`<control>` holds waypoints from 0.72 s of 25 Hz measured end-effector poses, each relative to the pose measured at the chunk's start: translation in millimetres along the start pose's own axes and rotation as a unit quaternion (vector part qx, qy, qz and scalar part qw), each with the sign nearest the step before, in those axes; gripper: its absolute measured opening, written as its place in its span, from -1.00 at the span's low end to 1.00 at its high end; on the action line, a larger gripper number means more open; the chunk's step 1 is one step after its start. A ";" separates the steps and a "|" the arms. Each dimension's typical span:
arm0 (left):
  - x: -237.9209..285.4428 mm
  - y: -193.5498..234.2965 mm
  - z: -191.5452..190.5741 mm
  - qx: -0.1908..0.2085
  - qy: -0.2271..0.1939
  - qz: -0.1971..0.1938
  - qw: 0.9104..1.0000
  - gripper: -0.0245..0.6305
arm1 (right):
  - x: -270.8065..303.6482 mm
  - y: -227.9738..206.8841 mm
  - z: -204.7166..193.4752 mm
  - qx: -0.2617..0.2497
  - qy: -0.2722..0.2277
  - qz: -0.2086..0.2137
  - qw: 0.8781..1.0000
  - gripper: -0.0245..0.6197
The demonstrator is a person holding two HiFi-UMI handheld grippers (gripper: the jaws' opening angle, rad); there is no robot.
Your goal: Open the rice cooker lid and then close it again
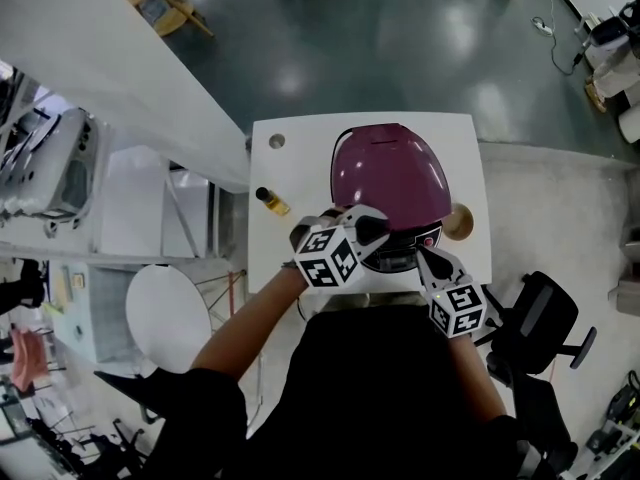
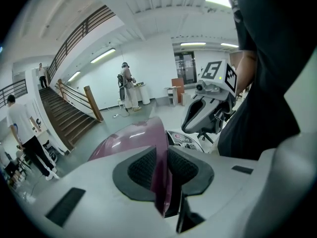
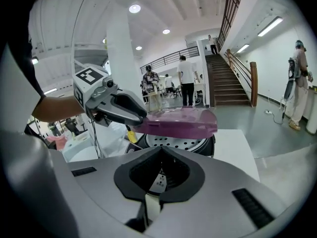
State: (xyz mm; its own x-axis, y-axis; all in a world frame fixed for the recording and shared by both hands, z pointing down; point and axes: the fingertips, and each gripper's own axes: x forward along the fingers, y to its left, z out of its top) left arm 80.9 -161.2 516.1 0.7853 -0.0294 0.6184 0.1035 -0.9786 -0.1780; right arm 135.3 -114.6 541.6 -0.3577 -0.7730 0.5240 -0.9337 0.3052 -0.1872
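White worktop (image 1: 290,168) in a busy hall is carrying the purple rice cooker (image 1: 428,238), its lid (image 1: 390,173) standing part-raised over the pot. Left hand-held gripper (image 2: 161,168) is clamping the lid's front edge; right hand-held gripper (image 3: 159,171) is hovering clenched and empty near the base. Closing appears to be under way, calling next for lowering the lid squarely until it latches.

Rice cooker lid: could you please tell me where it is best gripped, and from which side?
Grip the lid by its thin front lip, coming from the person's side: that edge stands raised off the base and juts free. The left gripper pinches it there.
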 end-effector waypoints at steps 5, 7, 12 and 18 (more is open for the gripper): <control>10.5 -9.6 -7.1 -0.003 0.003 -0.017 1.000 -0.71 | -4.8 -1.2 -4.7 0.008 0.004 -0.002 1.000 -0.92; 11.3 -10.3 -9.9 0.004 0.001 -0.020 1.000 -0.72 | -3.8 -1.6 -3.4 0.014 0.001 -0.001 1.000 -0.92; 13.9 -13.1 -13.9 0.001 0.002 -0.021 1.000 -0.72 | -2.4 -3.2 -3.2 0.027 -0.004 -0.005 1.000 -0.92; 17.6 -15.3 -19.9 -0.009 0.009 -0.022 1.000 -0.72 | 2.3 0.1 1.5 0.033 -0.013 -0.012 0.999 -0.92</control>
State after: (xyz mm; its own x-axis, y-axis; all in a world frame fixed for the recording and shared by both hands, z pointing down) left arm 81.0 -150.8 544.8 0.7692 0.0110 0.6389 0.1270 -0.9825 -0.1360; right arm 134.4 -117.2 541.6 -0.3353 -0.7942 0.5067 -0.9404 0.2502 -0.2302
